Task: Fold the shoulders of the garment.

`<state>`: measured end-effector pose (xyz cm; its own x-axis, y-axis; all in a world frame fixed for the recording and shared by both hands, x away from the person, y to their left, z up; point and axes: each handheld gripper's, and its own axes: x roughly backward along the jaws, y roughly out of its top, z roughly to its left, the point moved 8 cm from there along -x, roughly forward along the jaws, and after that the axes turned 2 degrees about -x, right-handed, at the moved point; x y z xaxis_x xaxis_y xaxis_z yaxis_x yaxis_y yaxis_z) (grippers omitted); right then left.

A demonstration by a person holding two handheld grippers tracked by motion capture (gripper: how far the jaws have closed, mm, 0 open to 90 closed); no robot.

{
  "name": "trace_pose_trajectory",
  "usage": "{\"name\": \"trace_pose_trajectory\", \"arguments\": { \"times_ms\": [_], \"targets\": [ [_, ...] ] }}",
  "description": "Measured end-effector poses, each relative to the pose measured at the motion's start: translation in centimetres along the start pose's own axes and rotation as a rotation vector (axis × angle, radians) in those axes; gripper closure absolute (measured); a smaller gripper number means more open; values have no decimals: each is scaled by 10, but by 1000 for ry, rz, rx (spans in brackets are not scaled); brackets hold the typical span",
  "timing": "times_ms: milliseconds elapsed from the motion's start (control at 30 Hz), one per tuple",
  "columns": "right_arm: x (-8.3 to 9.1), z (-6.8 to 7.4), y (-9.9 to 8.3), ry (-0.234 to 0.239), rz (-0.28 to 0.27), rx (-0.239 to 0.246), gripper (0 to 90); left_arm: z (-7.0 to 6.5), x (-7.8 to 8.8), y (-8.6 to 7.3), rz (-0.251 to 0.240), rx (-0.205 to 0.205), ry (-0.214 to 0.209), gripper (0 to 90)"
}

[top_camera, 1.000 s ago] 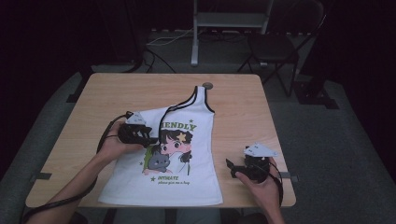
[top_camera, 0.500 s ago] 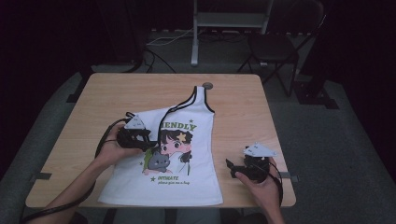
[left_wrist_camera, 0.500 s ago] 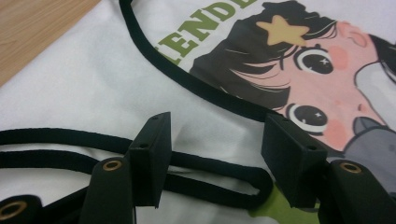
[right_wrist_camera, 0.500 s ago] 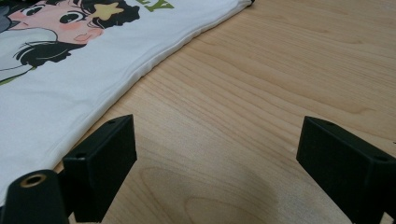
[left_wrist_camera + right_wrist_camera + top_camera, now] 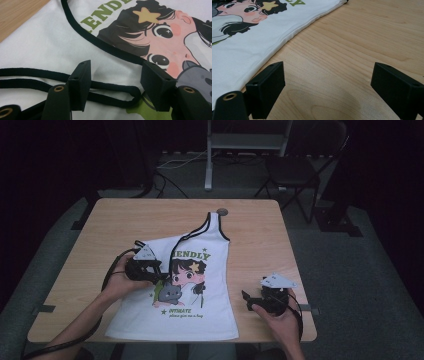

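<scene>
Since the earlier frame the left gripper (image 5: pixel 159 275) has slid a little toward the near edge over the shirt; the right gripper (image 5: pixel 246 296) sits as before.

Left gripper (image 5: pixel 115 77): jaws apart, not pinching. The folded-over black-trimmed strap (image 5: pixel 110 92) lies on the cloth betw. them, its looped end near the right-hand jaw; pads don't press it.

Right gripper (image 5: pixel 327 85): jaws wide, nothing betw. them but bare wood, just beside the shirt's side edge (image 5: pixel 294 32).

Tank top (image 5: pixel 200 315) lies flat on the table (image 5: pixel 260 230), white w/ black trim, cartoon girl print (image 5: pixel 187 272) & green lettering. Long axis runs near-to-far: hem at the person's edge, neck end pointing away. One shoulder strap (image 5: pixel 212 222) stretches toward the far side, ending just by a small round disc (image 5: pixel 222 212) on the wood. The other strap is folded back onto the chest, under the left gripper.

Left hand (image 5: pixel 117 282) rests on the shirt's left part; right hand (image 5: pixel 277 315) on wood at the near right corner.
</scene>
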<state>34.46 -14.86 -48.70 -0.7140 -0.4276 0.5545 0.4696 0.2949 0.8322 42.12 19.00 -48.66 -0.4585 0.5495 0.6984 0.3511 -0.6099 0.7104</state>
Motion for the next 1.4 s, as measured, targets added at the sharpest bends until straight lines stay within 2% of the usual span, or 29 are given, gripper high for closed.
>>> {"name": "trace_pose_trajectory", "arguments": {
  "times_ms": [133, 233, 333, 367, 467, 567, 767, 1000, 1267, 1400],
  "targets": [
    [0, 0, 0, -1, -1, 0, 113, 0, 1, 1, 0, 15, 3, 384],
    [0, 0, 0, -1, -1, -1, 112, -1, 4, 3, -11, 51, 4, 305],
    [0, 0, 0, -1, 0, 1, 113, 0, 9, 5, -39, 92, 3, 268],
    [0, 0, 0, -1, 0, 1, 112, 0, 11, 5, -42, 115, 1, 202],
    [0, 0, 0, -1, 0, 0, 113, 0, 18, 7, -83, 119, -14, 201],
    [0, 0, 0, -1, 1, 1, 112, 2, 26, 8, -114, 129, -2, 201],
    [0, 0, 0, -1, 1, -1, 112, 9, 48, 9, -195, 180, 32, 201],
    [0, 0, 0, 0, 3, -4, 112, 16, 76, -6, -249, 221, 63, 201],
    [0, 0, 0, -2, 6, -2, 112, 26, 113, -27, -313, 266, 128, 201],
    [0, 0, 0, -3, 6, -2, 112, 29, 128, -38, -330, 281, 158, 201]
  ]
}}
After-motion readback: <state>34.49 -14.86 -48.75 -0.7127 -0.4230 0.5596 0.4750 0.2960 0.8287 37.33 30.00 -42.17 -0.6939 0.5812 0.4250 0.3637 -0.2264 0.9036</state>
